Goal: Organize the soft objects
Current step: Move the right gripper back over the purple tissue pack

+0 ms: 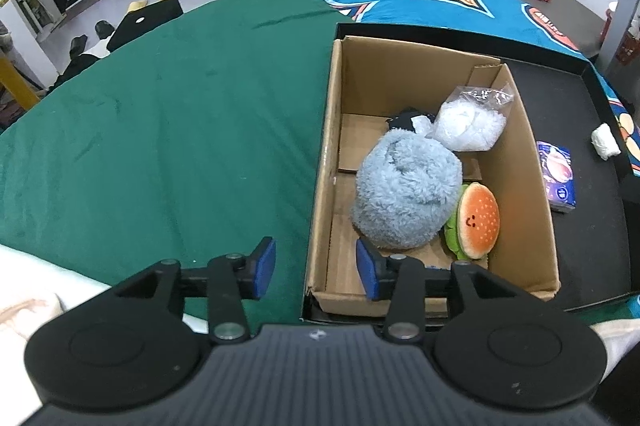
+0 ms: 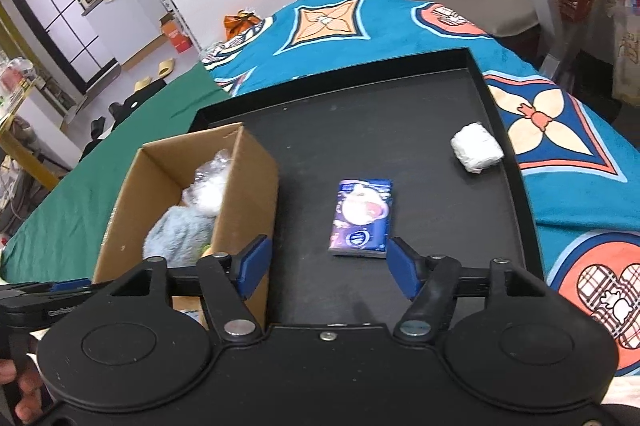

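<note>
Left gripper (image 1: 316, 268): jaws parted, empty, straddling box (image 1: 320, 161) wall. Ahead of right finger, inside box: blue plush (image 1: 404, 193), burger (image 1: 478, 222), bag (image 1: 472, 121).

Right gripper (image 2: 328, 264): jaws wide, empty, over tray (image 2: 400, 129). Tissue pack (image 2: 362, 218) just ahead, nearer right finger; white wad (image 2: 476, 147) far right.
</note>
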Tool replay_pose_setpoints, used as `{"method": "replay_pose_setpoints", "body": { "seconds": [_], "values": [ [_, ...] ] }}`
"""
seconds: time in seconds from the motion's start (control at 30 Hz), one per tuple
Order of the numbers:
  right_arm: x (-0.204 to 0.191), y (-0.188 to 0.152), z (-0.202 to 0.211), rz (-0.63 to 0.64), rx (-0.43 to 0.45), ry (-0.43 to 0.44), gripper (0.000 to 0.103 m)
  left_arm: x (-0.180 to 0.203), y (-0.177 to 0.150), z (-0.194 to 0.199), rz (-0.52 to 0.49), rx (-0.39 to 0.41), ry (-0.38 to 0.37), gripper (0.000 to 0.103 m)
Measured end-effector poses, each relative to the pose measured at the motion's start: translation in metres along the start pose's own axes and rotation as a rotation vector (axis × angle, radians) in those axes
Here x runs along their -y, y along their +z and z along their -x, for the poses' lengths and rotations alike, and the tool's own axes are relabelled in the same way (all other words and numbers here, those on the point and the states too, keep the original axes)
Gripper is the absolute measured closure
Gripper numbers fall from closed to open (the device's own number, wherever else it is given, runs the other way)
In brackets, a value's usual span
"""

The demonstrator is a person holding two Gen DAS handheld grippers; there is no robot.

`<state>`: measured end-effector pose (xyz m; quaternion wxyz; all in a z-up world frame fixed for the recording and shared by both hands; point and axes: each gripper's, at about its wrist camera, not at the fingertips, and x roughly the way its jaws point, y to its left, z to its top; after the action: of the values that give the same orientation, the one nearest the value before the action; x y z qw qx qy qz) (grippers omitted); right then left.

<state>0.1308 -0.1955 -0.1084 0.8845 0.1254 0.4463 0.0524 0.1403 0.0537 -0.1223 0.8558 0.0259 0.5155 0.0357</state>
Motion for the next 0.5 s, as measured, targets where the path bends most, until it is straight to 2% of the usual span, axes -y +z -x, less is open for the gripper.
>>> {"method": "replay_pose_setpoints", "body": {
  "seconds": [0.5],
  "values": [
    [0.033,-0.008,-0.034,-0.085,-0.007,-0.007,0.033,0.023,0.009,-0.007,-0.054,-0.013,0.096,0.052]
  ]
}}
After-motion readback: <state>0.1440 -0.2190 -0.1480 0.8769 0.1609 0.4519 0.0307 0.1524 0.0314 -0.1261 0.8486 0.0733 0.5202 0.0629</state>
